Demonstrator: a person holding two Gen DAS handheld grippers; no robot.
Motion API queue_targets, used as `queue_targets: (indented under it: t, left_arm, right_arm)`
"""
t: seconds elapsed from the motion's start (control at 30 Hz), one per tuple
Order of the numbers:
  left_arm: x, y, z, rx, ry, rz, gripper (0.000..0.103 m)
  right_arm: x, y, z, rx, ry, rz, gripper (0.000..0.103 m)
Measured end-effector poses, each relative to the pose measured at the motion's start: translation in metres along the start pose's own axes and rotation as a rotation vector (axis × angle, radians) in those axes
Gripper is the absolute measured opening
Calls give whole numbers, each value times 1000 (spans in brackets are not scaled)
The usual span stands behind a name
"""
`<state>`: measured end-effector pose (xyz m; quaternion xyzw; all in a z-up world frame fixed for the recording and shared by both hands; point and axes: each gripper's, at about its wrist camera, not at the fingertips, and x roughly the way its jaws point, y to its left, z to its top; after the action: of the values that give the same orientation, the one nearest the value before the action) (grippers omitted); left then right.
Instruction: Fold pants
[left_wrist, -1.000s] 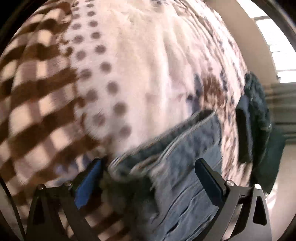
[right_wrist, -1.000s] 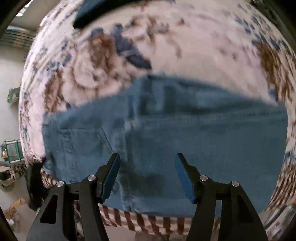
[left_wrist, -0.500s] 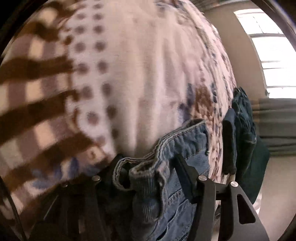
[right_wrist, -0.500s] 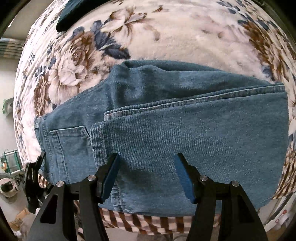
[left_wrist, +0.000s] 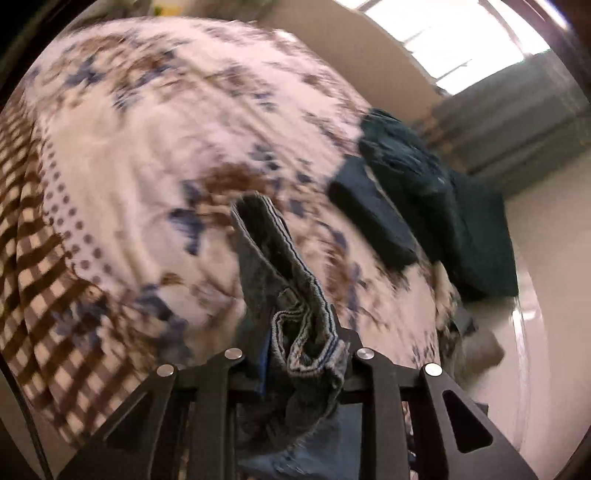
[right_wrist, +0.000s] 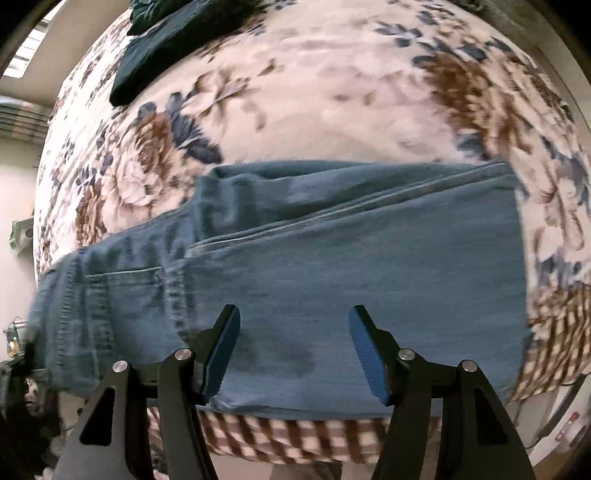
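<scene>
Blue denim pants (right_wrist: 332, 266) lie on a floral blanket, folded lengthwise, waist and back pocket at the left, fold edge at the right. My right gripper (right_wrist: 293, 350) is open and empty, hovering just above the near edge of the pants. My left gripper (left_wrist: 303, 347) is shut on the bunched waistband of the pants (left_wrist: 291, 295) and holds it lifted above the blanket; the band stands up between the jaws.
The bed is covered by a floral blanket (right_wrist: 332, 92) with a brown checked border (right_wrist: 295, 435). Dark green folded clothes (left_wrist: 424, 206) lie at the far side of the bed; they also show in the right wrist view (right_wrist: 166, 40). A window (left_wrist: 461, 40) lies beyond.
My left gripper has closed on the waistband and lifted it, swinging toward the dark clothes. The waist end of the pants has risen in the right view. My right gripper has stayed open.
</scene>
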<state>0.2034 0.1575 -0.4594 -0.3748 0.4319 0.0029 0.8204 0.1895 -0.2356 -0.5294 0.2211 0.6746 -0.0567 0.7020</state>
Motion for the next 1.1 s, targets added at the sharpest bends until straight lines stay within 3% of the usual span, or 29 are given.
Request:
queue_targets:
  t: [0.27, 0.37, 0.43, 0.6, 0.8, 0.9, 0.93, 0.97, 1.03, 1.1]
  left_arm:
    - [9, -116, -70, 257, 100, -79, 21]
    - [30, -153, -108, 338, 180, -113, 21]
    - [58, -171, -139, 377, 273, -125, 21]
    - [126, -182, -212, 503, 460, -11, 21]
    - [153, -178, -234, 494, 582, 87, 21]
    - [142, -185, -226, 471, 614, 151, 33]
    - [135, -190, -220, 484, 597, 174, 46]
    - [129, -193, -216, 503, 572, 201, 67]
    - [110, -199, -199, 540, 489, 252, 91]
    - [88, -203, -177, 568, 389, 290, 91]
  right_arm:
    - [-41, -78, -7, 6, -39, -32, 64]
    - [-49, -113, -13, 41, -40, -55, 64]
    - [-51, -137, -18, 69, -33, -83, 64]
    - [-47, -190, -30, 125, 10, -127, 64]
    - [-45, -216, -31, 132, 27, -137, 64]
    - [-49, -215, -28, 125, 24, -117, 64]
    - [-52, -213, -26, 116, 21, -110, 64]
    - [-54, -209, -24, 110, 16, -97, 64]
    - [-61, -200, -18, 95, 1, -37, 72]
    - [-62, -190, -13, 83, -14, 29, 80]
